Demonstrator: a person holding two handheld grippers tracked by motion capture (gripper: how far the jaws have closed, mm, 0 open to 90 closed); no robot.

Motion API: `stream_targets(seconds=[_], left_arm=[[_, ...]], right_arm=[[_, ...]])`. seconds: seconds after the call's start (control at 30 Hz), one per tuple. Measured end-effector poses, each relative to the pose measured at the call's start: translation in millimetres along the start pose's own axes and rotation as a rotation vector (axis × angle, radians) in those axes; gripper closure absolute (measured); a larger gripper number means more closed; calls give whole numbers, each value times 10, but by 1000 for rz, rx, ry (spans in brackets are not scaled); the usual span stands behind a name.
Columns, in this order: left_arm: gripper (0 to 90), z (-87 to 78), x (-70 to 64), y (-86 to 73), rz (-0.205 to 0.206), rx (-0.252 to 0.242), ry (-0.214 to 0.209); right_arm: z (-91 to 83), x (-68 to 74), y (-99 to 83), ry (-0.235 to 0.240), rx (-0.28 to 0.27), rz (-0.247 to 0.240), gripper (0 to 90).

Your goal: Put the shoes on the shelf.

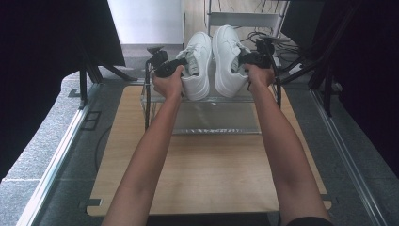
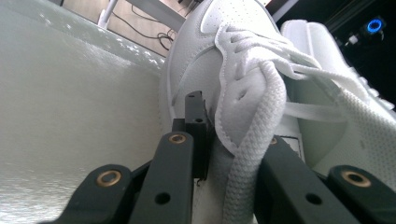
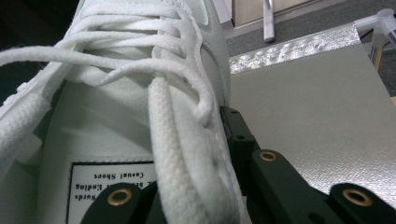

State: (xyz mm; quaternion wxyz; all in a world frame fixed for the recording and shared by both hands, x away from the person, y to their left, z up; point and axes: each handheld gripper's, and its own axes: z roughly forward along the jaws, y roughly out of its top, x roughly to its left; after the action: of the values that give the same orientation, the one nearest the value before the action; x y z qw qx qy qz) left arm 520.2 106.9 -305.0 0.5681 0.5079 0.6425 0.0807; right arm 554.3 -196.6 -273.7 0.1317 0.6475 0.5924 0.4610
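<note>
- High view: left gripper [image 1: 181, 63] and right gripper [image 1: 242, 60] each hold a white sneaker over the rack shelf [image 1: 216, 117].
- Left gripper view: jaws clamped on the left shoe [image 2: 233, 93] collar (padded, soft, probably light).
- Right gripper view: jaws pinch the right shoe [image 3: 140, 116] collar; laces dangle loose.

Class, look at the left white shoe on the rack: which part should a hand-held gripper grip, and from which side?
Grip the left shoe by its collar wall beside the laces, coming from the heel end nearest the person. The opening there offers a thin edge that one jaw can slip inside, as the left hand-held gripper does now.
</note>
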Motion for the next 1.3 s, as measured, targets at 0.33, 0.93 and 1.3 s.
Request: stream_targets(seconds=[0.33, 0.93, 1.3], left_arm=[[823, 45, -16, -48, -32, -54, 23], [725, 219, 23, -73, -41, -8, 34], [531, 200, -116, -35, 75, 25, -36]], right_arm=[[93, 13, -62, -39, -21, 38, 858], [210, -81, -93, -29, -31, 11, 701], [209, 132, -48, -36, 1, -208, 593]])
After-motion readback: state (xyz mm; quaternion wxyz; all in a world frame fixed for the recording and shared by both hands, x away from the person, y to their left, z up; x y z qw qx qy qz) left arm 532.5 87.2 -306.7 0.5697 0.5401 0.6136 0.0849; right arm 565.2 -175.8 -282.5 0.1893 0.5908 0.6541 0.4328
